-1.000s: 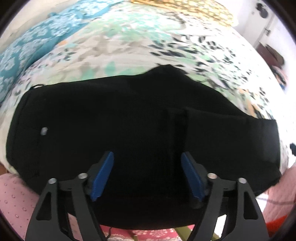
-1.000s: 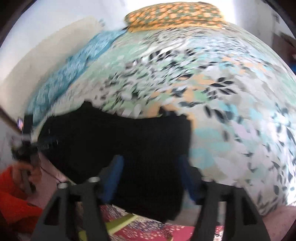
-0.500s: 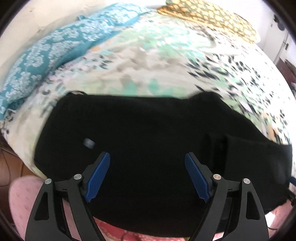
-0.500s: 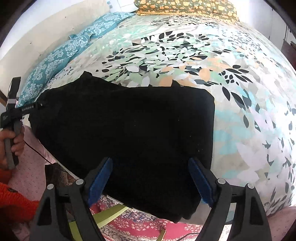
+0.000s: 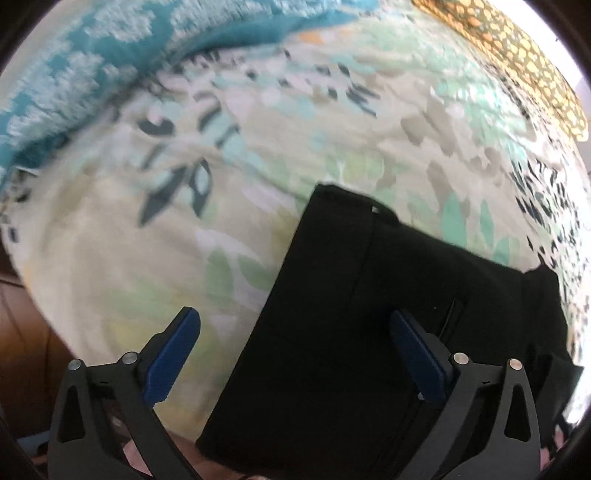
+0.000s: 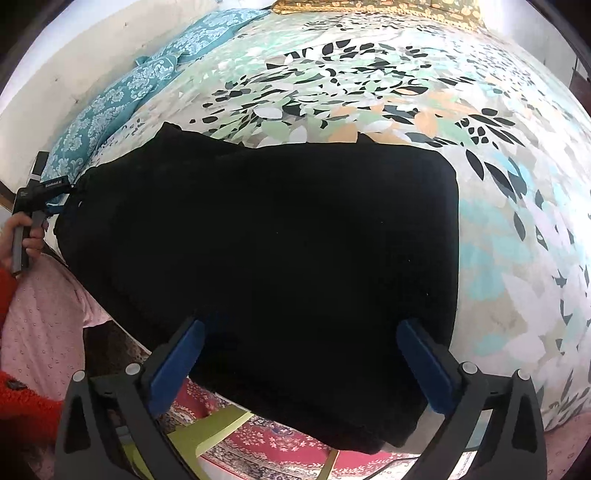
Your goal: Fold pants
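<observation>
Black pants point(image 6: 277, 240) lie folded in a broad rectangle on the floral bedsheet point(image 6: 517, 166), their near edge hanging over the bed's front. My right gripper point(image 6: 299, 332) is open and empty above the near edge of the pants. My left gripper point(image 5: 291, 328) is open and empty over the left end of the pants point(image 5: 388, 314), its left finger over bare sheet point(image 5: 129, 258). The left gripper also shows in the right wrist view point(image 6: 51, 195) at the pants' left end, held by a hand.
A teal patterned pillow point(image 6: 147, 81) lies at the bed's far left and a yellow patterned pillow point(image 6: 388, 7) at the head. Below the bed's front edge are a red patterned rug point(image 6: 277, 443) and a lime-green bar point(image 6: 214, 432). Pink fabric point(image 6: 40, 314) is at left.
The left gripper has swung left, so the pants now fill only the right of its view. The right gripper has stayed over the near edge of the pants, open.
</observation>
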Available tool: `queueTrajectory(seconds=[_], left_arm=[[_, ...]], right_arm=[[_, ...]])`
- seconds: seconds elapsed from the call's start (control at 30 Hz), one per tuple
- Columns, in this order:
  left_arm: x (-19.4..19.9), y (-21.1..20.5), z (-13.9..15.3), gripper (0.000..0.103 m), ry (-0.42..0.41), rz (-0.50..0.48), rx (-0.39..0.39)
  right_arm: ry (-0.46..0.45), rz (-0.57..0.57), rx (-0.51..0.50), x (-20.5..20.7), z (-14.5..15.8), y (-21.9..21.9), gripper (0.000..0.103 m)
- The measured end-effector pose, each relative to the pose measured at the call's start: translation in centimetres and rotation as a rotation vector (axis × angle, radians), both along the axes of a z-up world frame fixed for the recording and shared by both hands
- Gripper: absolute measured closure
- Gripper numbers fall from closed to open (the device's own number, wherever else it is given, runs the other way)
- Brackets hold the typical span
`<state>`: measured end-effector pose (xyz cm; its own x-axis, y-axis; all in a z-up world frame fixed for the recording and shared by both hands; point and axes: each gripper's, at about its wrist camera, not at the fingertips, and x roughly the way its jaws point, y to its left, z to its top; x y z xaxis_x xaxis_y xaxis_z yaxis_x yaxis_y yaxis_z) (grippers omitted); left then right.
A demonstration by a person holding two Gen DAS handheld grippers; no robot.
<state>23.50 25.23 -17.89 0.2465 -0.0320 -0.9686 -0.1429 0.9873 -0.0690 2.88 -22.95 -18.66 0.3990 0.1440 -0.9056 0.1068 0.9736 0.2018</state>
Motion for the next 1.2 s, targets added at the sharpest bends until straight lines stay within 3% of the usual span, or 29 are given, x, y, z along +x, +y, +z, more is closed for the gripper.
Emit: queueTrajectory(seconds=[0.1, 0.17, 0.2, 0.3, 0.43, 0.6, 0.7, 0.77, 0.87, 1.0, 1.07, 1.13, 1.2], left_arm=[[0.0, 1.2, -1.6, 0.0, 0.048, 0.071, -0.137], [-0.4, 1.4, -1.5, 0.009, 0.051, 0.079, -0.215], [-0.6, 1.2, -1.1, 0.045, 0.038, 0.06, -0.269], [-1.6, 0.8, 0.8, 0.08, 0.03, 0.062, -0.295], [-3.7, 0.2, 5.8, 0.086, -0.032, 0.1, -0.5], [-6.5, -8.8, 13.4, 0.087, -0.127, -0.122, -0.534], [-7.8, -16.9, 15.0, 0.086, -0.138, -0.283, -0.509], [-8.2, -21.7, 14.4, 0.086, -0.129, -0.366, -0.489], [-9.4, -29.5, 11.3, 0.085, -0.09, -0.504, -0.426], [-11.1, -35.6, 7.3, 0.079, 0.021, -0.657, -0.461], [-11.6, -35.7, 8.3, 0.071, -0.014, -0.698, -0.477], [-11.8, -34.0, 10.6, 0.037, -0.105, -0.686, -0.455], [-10.9, -31.5, 12.3, 0.026, -0.193, -0.633, -0.412]], right_arm=[[-0.005, 0.008, -0.001, -0.1, 0.0, 0.0, 0.0], [-0.007, 0.004, 0.01, -0.1, 0.0, -0.1, 0.0], [-0.008, 0.003, 0.014, -0.1, 0.0, -0.2, 0.0], [-0.011, -0.005, 0.026, 0.0, 0.0, -0.3, 0.0], [-0.012, -0.006, 0.037, 0.0, 0.0, -0.4, 0.0], [-0.014, -0.016, 0.067, 0.0, 0.0, -0.7, 0.0], [-0.021, -0.026, 0.092, 0.0, 0.1, -1.0, 0.0], [-0.026, -0.026, 0.1, -0.1, 0.1, -1.2, 0.0], [-0.032, -0.008, 0.087, -0.2, 0.0, -1.0, 0.0], [-0.033, 0.03, 0.028, -0.2, -0.4, -0.3, 0.0], [-0.034, 0.037, 0.012, -0.3, -0.4, -0.1, 0.0], [-0.032, 0.037, 0.008, -0.4, -0.4, -0.1, 0.0], [-0.027, 0.045, 0.004, -0.3, -0.5, -0.1, 0.0]])
